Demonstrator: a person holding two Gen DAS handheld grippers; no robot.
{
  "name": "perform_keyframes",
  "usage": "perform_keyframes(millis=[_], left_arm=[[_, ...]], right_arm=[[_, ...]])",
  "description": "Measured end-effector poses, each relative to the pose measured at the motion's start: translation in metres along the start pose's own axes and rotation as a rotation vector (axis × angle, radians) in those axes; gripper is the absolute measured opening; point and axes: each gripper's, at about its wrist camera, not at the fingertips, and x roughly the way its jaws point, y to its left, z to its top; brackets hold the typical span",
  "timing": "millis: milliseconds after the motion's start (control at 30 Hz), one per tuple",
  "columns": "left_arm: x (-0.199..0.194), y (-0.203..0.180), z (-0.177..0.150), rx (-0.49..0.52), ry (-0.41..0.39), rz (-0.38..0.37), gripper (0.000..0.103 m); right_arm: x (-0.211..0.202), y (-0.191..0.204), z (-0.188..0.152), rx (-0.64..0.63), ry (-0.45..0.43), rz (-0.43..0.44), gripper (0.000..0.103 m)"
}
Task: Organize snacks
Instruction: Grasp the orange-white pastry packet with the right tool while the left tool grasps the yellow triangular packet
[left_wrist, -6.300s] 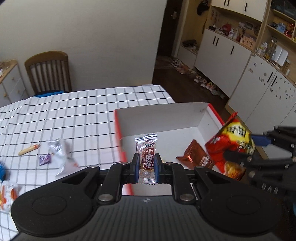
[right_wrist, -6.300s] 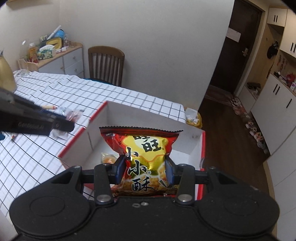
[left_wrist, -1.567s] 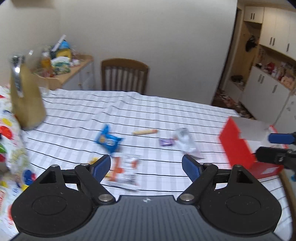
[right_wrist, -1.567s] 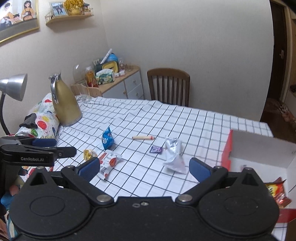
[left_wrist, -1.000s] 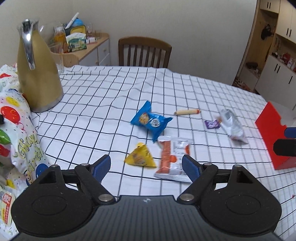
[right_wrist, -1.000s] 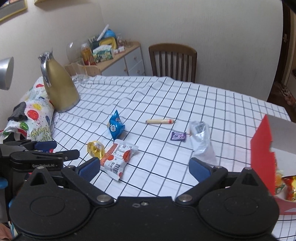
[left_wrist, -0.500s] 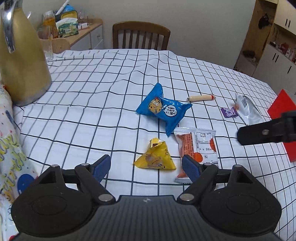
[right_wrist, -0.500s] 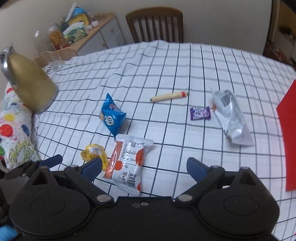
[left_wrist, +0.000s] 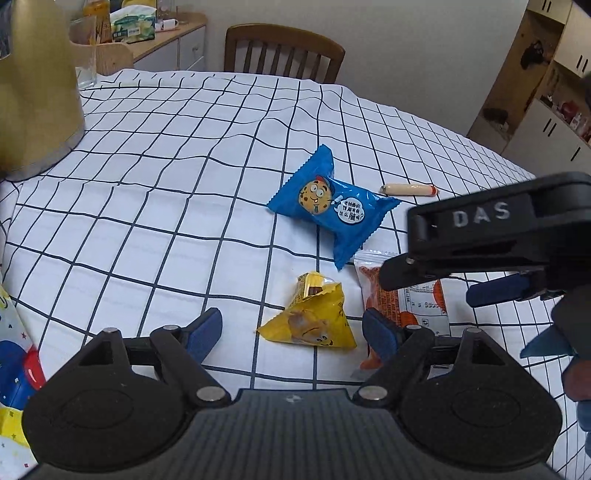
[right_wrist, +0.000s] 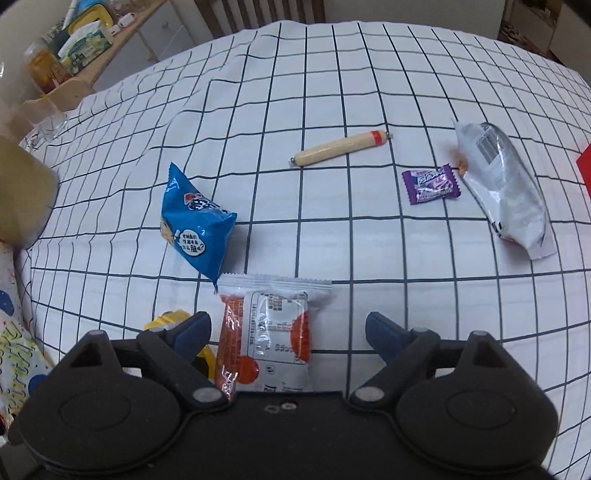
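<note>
Where right tongs (left_wrist: 461, 288) cross, orange packet (left_wrist: 424, 302) half-hidden — uncertain

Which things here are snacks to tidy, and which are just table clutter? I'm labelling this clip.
Snacks: blue cookie packet, yellow triangular packet, orange-and-white packet, sausage stick, purple candy, silver pouch.

Clutter: gold jug, balloon-print bag, chair.

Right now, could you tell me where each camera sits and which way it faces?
Left wrist: on the left gripper, looking across the table at the yellow packet; the right gripper crosses its right side.
Right wrist: on the right gripper, tilted down at the orange-and-white packet.
Shared: that packet, the blue cookie bag, the sausage stick.
</note>
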Motion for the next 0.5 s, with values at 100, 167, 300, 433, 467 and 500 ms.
perform_keyframes(millis=[100, 167, 300, 433, 467, 500], left_arm=[[0.003, 0.002, 0.0, -0.024, 0.007, -0.015, 0.077], [0.004, 0.003, 0.001, -0.034, 0.003, -0.024, 0.072], [0.005, 0.0, 0.002, -0.023, 0.0, -0.043, 0.066], [0.006, -0.003, 0.001, -0.021, -0.004, -0.051, 0.052], [0.007, -0.003, 0.002, -0.02, -0.004, -0.053, 0.049], [0.007, -0.004, 0.002, -0.019, -0.003, -0.054, 0.048]], right_arm=[[0.006, 0.006, 0.0, 0.0, 0.001, -0.031, 0.089], [0.008, 0.009, -0.001, 0.003, 0.006, -0.046, 0.085], [0.012, 0.012, -0.003, -0.003, 0.017, -0.074, 0.081], [0.013, 0.014, -0.004, -0.004, 0.017, -0.081, 0.077], [0.013, 0.014, -0.003, -0.004, 0.017, -0.079, 0.074], [0.013, 0.015, -0.003, -0.002, 0.015, -0.077, 0.072]])
